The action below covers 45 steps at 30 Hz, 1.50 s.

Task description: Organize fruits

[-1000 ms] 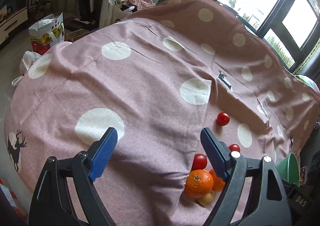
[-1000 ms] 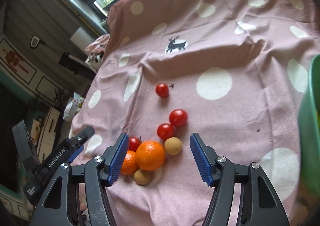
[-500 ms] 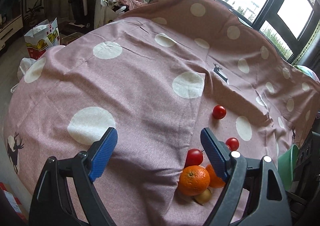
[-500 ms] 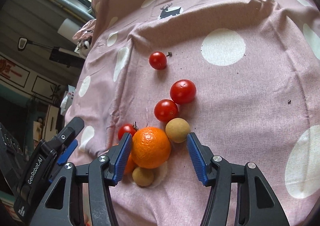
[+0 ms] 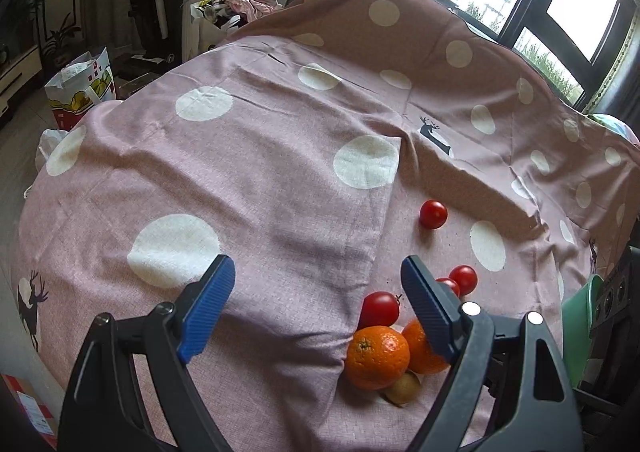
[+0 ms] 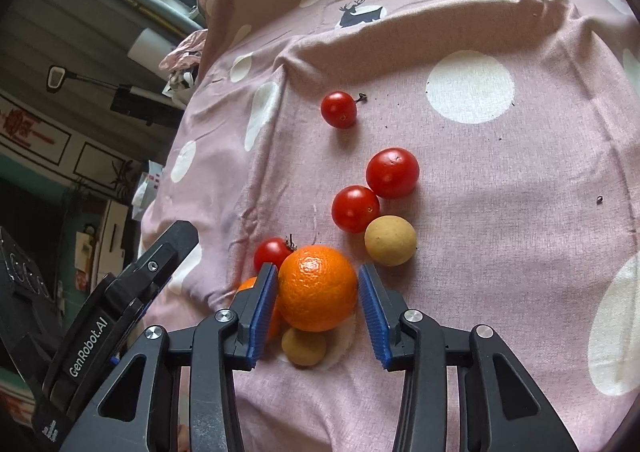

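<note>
A pink polka-dot cloth (image 6: 500, 179) covers the desk. Near its front edge the right gripper (image 6: 318, 306) is closing its fingers around the orange (image 6: 317, 288), one pad touching, not yet clamped. The left gripper (image 5: 316, 308) hangs released. Next, I judge: clench, then lift clear of the tomatoes (image 6: 392, 173) toward the green bowl (image 5: 576, 316).

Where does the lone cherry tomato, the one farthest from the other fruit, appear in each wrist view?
Left wrist view: the lone cherry tomato lies right of centre, about halfway down.
Right wrist view: the same tomato lies near the middle, in the upper half.
Shared landmark: the black deer print, which is printed just beyond the tomato in both views.
</note>
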Motion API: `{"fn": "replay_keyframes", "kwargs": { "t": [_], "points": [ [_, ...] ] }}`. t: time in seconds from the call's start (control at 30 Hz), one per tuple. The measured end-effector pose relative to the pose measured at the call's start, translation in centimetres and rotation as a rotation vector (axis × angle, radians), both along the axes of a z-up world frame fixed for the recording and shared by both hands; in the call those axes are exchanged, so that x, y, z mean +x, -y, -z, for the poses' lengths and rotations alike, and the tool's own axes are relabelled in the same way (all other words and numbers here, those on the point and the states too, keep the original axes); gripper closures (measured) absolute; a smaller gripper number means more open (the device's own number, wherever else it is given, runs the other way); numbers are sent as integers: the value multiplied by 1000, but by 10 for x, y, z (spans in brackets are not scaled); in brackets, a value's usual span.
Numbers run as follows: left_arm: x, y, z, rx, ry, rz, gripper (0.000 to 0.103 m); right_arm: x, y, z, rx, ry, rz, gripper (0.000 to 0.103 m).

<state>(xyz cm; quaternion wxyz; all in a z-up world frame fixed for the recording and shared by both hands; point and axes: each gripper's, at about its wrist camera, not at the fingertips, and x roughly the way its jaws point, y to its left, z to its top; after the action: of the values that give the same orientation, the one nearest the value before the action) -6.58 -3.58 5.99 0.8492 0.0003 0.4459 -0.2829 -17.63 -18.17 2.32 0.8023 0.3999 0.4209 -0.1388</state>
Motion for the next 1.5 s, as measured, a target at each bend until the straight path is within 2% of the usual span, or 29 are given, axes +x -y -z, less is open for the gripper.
{"fn": "replay_keyframes", "kwargs": {
  "t": [0.17,0.27,0.33,0.4,0.43,0.53,0.63,0.67,0.7,0.77,0.9,1.07,1.2,1.43,1.5],
  "points": [
    [-4,2,-2,-7,5,15,18,-11,3,-9,-13,14,6,65],
    [-7,5,-4,-16,5,29,18,-22,9,-18,-25,44,4,101],
    [-8,8,-3,-10,7,38,18,-28,15,-21,-36,35,23,101],
    [-10,10,-3,-1,10,42,18,-29,18,-17,-69,-21,30,101],
    [-11,10,-3,-1,11,45,18,-30,21,-13,-51,-35,44,101],
    [-11,10,-4,-8,9,46,18,-33,25,-17,-38,-12,64,101],
    [-8,8,-2,-8,-3,29,18,-28,17,-28,-91,29,35,96],
    [-7,8,-1,-6,-6,23,18,-24,13,-30,-106,30,18,88],
    [-7,7,-1,-5,-7,19,18,-19,10,-29,-111,22,2,75],
    [-6,5,-1,-7,-9,15,18,-9,5,-20,-83,-14,-14,64],
    [-4,2,-1,-21,-21,4,18,-1,5,-1,14,-29,-5,62],
    [-4,3,-1,-19,-21,10,18,0,6,2,14,3,12,61],
    [-4,3,-1,-23,-27,15,18,5,7,18,130,12,-4,60],
    [-2,1,-1,-31,-34,10,18,-10,4,-3,11,13,11,59],
    [-3,2,-1,-33,-34,16,18,-20,7,-14,-58,2,6,59]
  ]
}}
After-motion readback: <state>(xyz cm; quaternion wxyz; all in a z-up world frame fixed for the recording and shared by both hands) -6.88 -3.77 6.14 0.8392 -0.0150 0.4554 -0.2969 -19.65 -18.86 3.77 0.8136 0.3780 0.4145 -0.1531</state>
